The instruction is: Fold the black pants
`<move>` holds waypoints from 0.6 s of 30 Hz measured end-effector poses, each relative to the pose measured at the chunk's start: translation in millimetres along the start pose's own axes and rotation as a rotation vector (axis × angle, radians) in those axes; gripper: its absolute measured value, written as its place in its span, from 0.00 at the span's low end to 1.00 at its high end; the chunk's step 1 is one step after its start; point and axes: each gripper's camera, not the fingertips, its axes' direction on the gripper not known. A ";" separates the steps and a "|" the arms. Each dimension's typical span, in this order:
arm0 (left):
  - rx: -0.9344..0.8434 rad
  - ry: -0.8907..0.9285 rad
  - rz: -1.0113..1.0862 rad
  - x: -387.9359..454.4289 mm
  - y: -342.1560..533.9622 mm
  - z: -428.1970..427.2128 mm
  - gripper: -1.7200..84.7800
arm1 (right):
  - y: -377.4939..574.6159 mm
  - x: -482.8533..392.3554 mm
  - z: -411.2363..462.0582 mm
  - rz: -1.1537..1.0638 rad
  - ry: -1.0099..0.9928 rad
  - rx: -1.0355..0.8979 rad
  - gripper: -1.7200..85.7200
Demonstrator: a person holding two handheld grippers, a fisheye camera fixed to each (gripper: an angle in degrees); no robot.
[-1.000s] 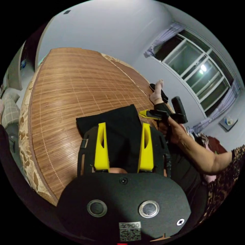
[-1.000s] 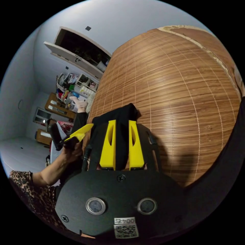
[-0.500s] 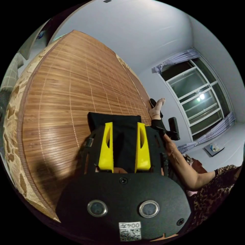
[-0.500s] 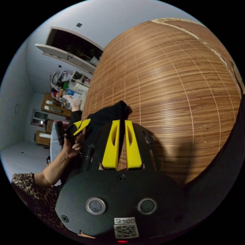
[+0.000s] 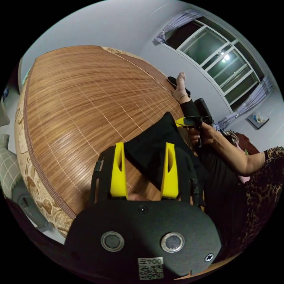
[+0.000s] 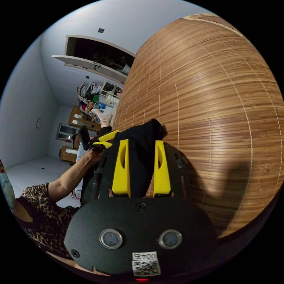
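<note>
The black pants lie as a small folded bundle on the bamboo mat, near its edge. My left gripper hovers over the bundle's near end with its yellow jaws wide apart and the cloth showing between them. In the same view, a hand holds my right gripper just past the bundle's far corner. In the right gripper view the pants show between the spread jaws of my right gripper, which is open. My left gripper is at the bundle's left side there, jaws parted.
The mat covers a wide bed. A person's foot rests at the bed's far edge below a window. Cluttered shelves stand against the far wall. A chequered pillow lies off the bed's left side.
The right jaws, nearly together half a second ago, have spread apart. The left jaws have widened too. Both cameras have swung, so the bundle sits differently in each view.
</note>
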 end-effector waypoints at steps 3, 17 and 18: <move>-0.006 0.055 -0.009 -2.9 -5.0 2.5 0.19 | -0.6 -3.2 7.8 -0.029 0.015 -0.018 0.12; 0.226 -0.018 0.199 85.5 -56.8 -92.1 0.05 | -18.3 -108.5 -74.2 -0.291 0.028 0.226 0.07; 0.281 -0.054 0.265 107.4 -61.1 -112.0 0.05 | -19.6 -134.6 -89.9 -0.367 0.052 0.273 0.07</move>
